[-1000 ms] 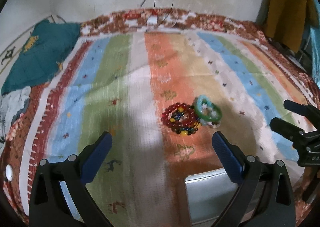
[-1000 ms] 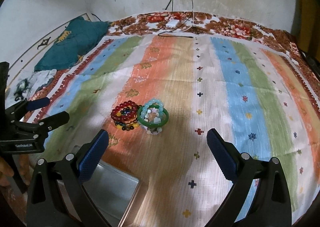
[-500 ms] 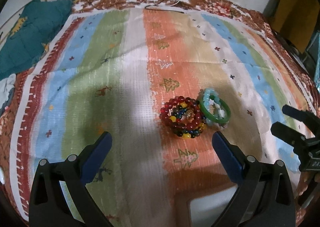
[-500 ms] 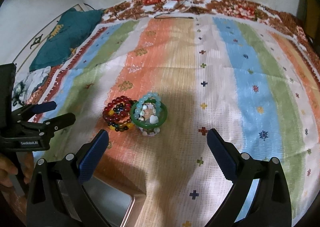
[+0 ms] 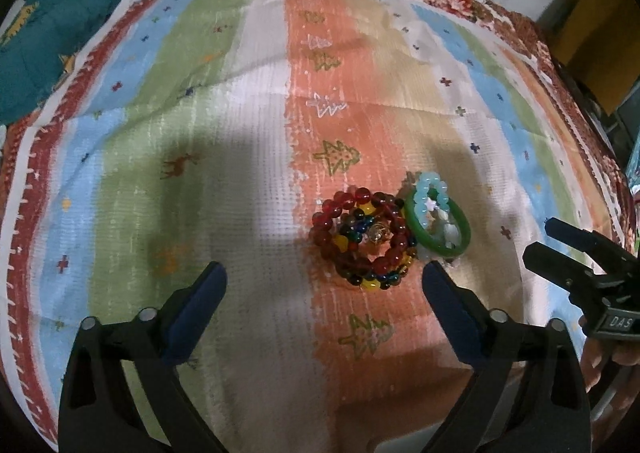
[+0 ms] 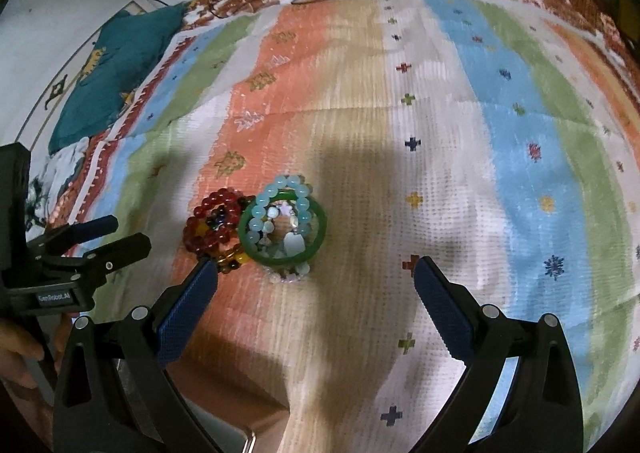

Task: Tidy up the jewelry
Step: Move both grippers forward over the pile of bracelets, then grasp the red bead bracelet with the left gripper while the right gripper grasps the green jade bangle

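in the left wrist view, the left gripper [image 5: 324,285] is hanging with fingers apart and empty, jaws just narrowing slightly, nearer the camera than the red bead bracelets [image 5: 362,239]; closing there risks snagging the green bangle [image 5: 438,225] touching them. the right gripper [image 5: 560,245] is reading "das".

in the right wrist view, the right gripper's fingers are standing wide, empty, just short of the bangle; the left gripper is reading "genrobot.ai".

Two short labels can be read, each on the body of a hand-held tool seen from the opposite camera. In the right wrist view, a small white strip on the black body of the left tool [image 6: 96,243], at the left edge of the picture, reads "GenRobot.AI". In the left wrist view, a similar strip on the right tool [image 5: 560,241], at the right edge, shows only the letters "DAS" before the picture's edge cuts it off. No other text, number or sign is legible.
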Demonstrator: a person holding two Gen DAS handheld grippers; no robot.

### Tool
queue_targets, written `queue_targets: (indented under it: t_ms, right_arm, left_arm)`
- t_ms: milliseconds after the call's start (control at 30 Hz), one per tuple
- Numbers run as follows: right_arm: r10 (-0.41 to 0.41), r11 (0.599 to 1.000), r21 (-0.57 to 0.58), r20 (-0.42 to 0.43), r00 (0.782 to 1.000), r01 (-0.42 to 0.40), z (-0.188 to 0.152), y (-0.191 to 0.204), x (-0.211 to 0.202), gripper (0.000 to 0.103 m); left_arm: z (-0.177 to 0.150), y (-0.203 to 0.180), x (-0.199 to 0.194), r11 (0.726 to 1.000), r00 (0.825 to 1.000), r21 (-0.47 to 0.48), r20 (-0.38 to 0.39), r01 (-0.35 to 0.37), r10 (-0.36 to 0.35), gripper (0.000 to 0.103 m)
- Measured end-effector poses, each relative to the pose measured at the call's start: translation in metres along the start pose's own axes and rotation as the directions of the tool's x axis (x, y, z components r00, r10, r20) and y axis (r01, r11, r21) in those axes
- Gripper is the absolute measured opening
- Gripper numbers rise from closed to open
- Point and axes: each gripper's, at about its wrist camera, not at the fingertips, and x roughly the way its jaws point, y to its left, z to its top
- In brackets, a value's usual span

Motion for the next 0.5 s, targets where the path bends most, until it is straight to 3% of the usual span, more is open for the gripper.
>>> queue_targets:
  t_ms: [267, 400, 500]
  right_arm:
    - [0.063, 0.996, 0.071, -0.062, 0.996, -0.059, 0.007, -0.011, 0.021, 0.099]
    - [0.089, 0.991, 0.103, -0.093, 0.992, -0.079, 0.008, -0.014, 0.033, 0.087]
    - [0.112, 0.987, 0.124, -0.109, 0.988, -0.098, 0.010, -0.015, 0.039, 0.083]
  left_arm:
    - [0.009, 0.010, 0.026, 0.999, 0.997, -0.047, -0.075, 0.004, -0.008, 0.077]
    - [0.013, 0.010, 0.033, 0.998, 0.996, -0.054, -0.092, 0.012, -0.017, 0.066]
    - [0.013, 0.010, 0.039, 0.999, 0.994, -0.053, -0.107, 0.011, -0.016, 0.059]
